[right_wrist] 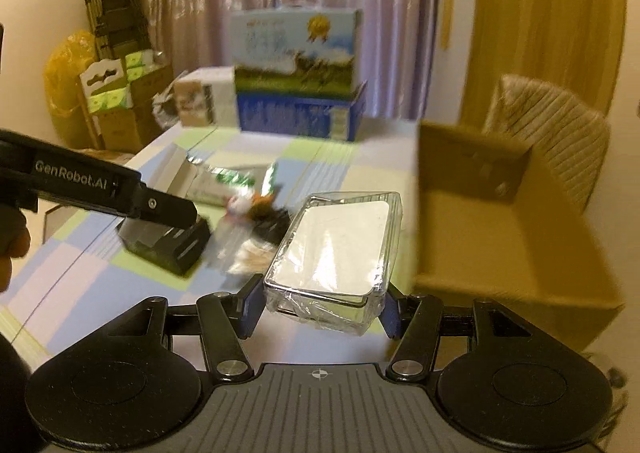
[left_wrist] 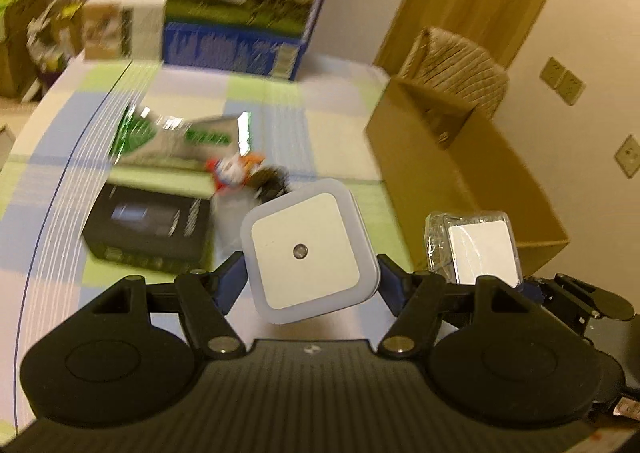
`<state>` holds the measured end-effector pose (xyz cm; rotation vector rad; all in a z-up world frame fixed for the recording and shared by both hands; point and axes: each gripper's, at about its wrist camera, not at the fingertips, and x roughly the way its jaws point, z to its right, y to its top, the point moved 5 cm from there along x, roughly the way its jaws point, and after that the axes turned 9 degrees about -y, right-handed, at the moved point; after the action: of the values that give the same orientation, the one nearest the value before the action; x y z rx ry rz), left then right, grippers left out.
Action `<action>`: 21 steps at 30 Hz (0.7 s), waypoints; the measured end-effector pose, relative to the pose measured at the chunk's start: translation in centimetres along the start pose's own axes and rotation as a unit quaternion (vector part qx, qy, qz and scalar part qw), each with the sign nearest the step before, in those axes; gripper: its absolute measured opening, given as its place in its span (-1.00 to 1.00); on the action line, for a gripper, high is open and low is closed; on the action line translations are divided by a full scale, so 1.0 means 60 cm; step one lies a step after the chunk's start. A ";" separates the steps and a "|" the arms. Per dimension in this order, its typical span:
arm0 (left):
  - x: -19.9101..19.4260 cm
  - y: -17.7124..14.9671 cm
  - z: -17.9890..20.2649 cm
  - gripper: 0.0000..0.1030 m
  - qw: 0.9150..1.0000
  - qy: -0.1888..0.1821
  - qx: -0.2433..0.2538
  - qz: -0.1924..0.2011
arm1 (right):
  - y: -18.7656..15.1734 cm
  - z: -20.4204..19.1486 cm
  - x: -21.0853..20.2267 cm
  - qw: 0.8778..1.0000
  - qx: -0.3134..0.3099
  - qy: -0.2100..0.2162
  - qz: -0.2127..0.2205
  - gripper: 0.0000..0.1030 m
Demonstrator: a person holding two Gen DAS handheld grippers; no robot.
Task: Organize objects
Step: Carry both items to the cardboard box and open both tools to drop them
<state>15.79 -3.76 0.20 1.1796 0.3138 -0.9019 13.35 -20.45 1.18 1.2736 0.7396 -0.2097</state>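
Note:
My left gripper (left_wrist: 310,277) is shut on a square white night light (left_wrist: 308,251) with a small sensor dot in its face, held up above the table. My right gripper (right_wrist: 320,305) is shut on a clear plastic card case (right_wrist: 336,253) wrapped in film, with a white card inside. That same card case (left_wrist: 476,249) shows at the right of the left wrist view, and the left gripper's black arm (right_wrist: 100,185) crosses the left of the right wrist view. An open cardboard box (left_wrist: 460,177) (right_wrist: 508,221) stands to the right of both grippers.
On the checked tablecloth (left_wrist: 64,229) lie a black box (left_wrist: 152,229), a green and silver packet (left_wrist: 176,137) and a small red and white toy (left_wrist: 234,169). A blue picture carton (left_wrist: 240,1) and a white box (left_wrist: 124,27) stand at the far edge. A wicker basket (left_wrist: 456,65) sits behind the cardboard box.

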 end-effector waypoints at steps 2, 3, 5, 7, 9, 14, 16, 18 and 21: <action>-0.001 0.021 0.032 0.25 1.000 -0.011 0.017 0.007 | 0.012 0.032 -0.015 1.000 0.005 -0.013 0.006 0.06; 0.000 0.032 0.050 0.25 0.999 -0.018 0.028 0.009 | 0.017 0.049 -0.021 1.000 0.007 -0.022 0.009 0.06; 0.006 0.048 0.085 0.25 0.998 -0.029 0.048 0.011 | 0.027 0.090 -0.029 0.999 0.012 -0.046 0.014 0.06; 0.020 0.065 0.123 0.25 0.997 -0.044 0.068 0.010 | 0.035 0.130 -0.031 0.998 0.024 -0.060 0.014 0.06; 0.040 0.077 0.158 0.25 0.995 -0.058 0.084 0.004 | 0.040 0.168 -0.029 0.997 0.032 -0.074 0.011 0.06; 0.107 0.090 0.236 0.25 0.989 -0.085 0.121 -0.017 | 0.041 0.244 -0.011 0.995 0.041 -0.091 0.000 0.06; 0.138 0.086 0.259 0.25 0.987 -0.093 0.129 -0.031 | 0.039 0.264 0.001 0.995 0.043 -0.093 -0.008 0.06; 0.167 0.087 0.275 0.25 0.985 -0.096 0.138 -0.043 | 0.032 0.287 0.011 0.994 0.053 -0.091 -0.016 0.06; 0.206 0.085 0.288 0.25 0.982 -0.096 0.151 -0.057 | 0.020 0.309 0.025 0.994 0.059 -0.092 -0.026 0.06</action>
<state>23.33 -24.14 2.31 1.3504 0.0893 -1.1858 22.25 -36.75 3.07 1.3270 0.6099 -0.4117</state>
